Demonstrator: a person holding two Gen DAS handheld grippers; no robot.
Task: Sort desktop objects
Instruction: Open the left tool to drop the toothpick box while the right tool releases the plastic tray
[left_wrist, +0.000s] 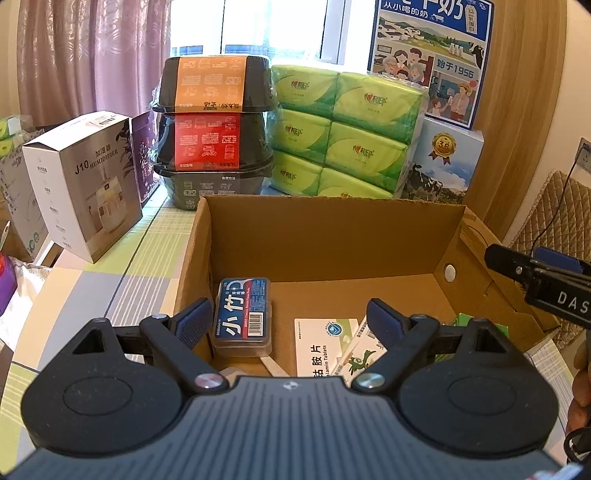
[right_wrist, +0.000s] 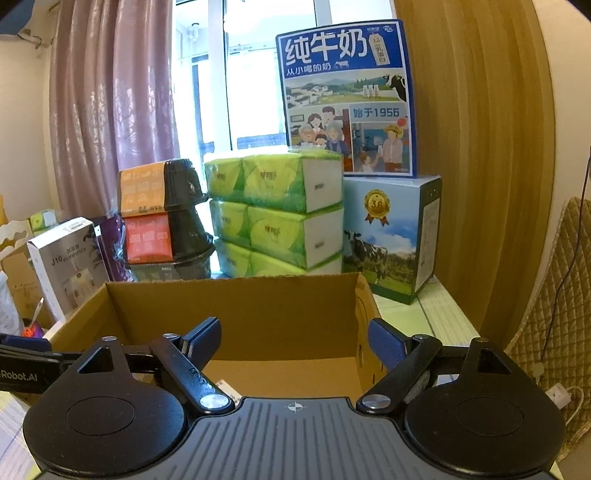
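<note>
An open cardboard box (left_wrist: 332, 236) sits on the table. In the left wrist view a clear floss-pick case with a blue label (left_wrist: 243, 315) lies on the box floor at the left, beside a white tablet box (left_wrist: 321, 345) and a white packet with a green frog print (left_wrist: 364, 354). My left gripper (left_wrist: 290, 319) hangs open over them with nothing between its fingers. The other gripper shows at the right edge (left_wrist: 535, 273). In the right wrist view my right gripper (right_wrist: 293, 338) is open and empty above the same box (right_wrist: 236, 306).
Behind the box stand stacked black food bowls (left_wrist: 214, 122), a green tissue bundle (left_wrist: 343, 133), and blue milk cartons (left_wrist: 443, 166). A white humidifier box (left_wrist: 81, 181) sits at the left on the checked tablecloth (left_wrist: 99, 295). A quilted chair back (right_wrist: 554, 280) is at the right.
</note>
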